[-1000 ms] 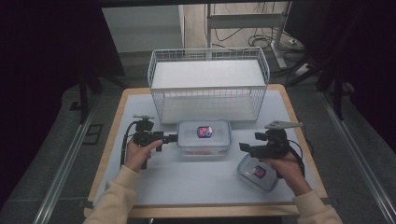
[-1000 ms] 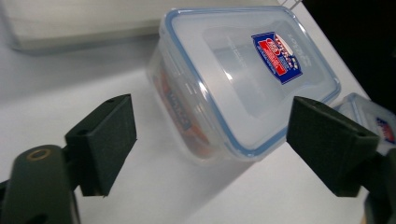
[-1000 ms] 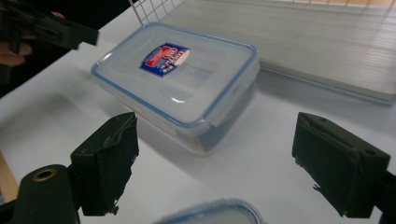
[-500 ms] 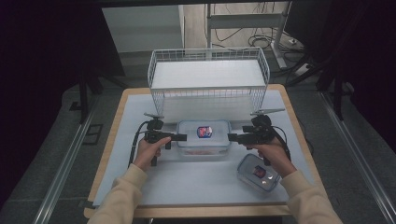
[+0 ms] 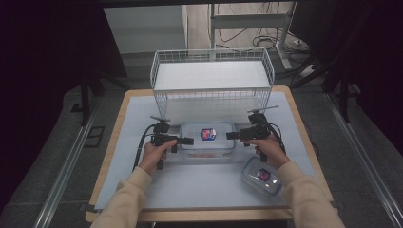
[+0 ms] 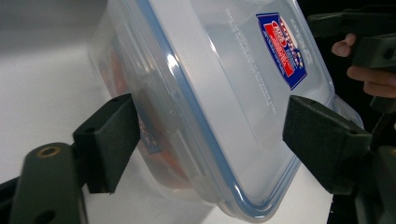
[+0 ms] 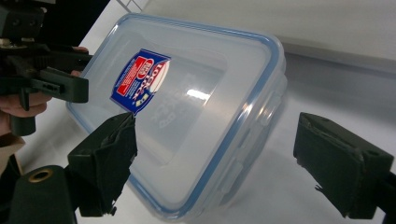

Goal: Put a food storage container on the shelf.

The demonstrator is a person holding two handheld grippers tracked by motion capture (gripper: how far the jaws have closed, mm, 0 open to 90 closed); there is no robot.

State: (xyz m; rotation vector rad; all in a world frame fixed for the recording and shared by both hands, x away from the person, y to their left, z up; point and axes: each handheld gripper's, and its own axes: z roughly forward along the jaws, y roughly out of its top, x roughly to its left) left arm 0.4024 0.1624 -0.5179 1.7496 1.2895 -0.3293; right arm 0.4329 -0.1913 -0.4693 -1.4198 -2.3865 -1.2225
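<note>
A clear lidded container (image 5: 207,137) with a blue seal and a red-and-blue label lies mid-table in front of the basket. My left gripper (image 5: 189,140) points at its left end. In the left gripper view the container (image 6: 224,93) sits between the jaws of the left gripper (image 6: 208,107), which have just been closing; one pad (image 6: 112,135) is at its side wall and I see no firm squeeze. My right gripper (image 5: 230,135) points at its right end. There the right gripper (image 7: 217,123) stands wide open around the container's corner (image 7: 196,116), one pad well clear of it.
A white wire basket (image 5: 211,78) stands just behind the container. A smaller lidded container (image 5: 263,175) lies at the front right by the right forearm. The pale mat (image 5: 199,185) covers the wooden table; dark floor and cables lie beyond.
Both grippers have come inward to the ends of the big container. The right hand moved away from the small container at the front right, up and left; the left moved right.
</note>
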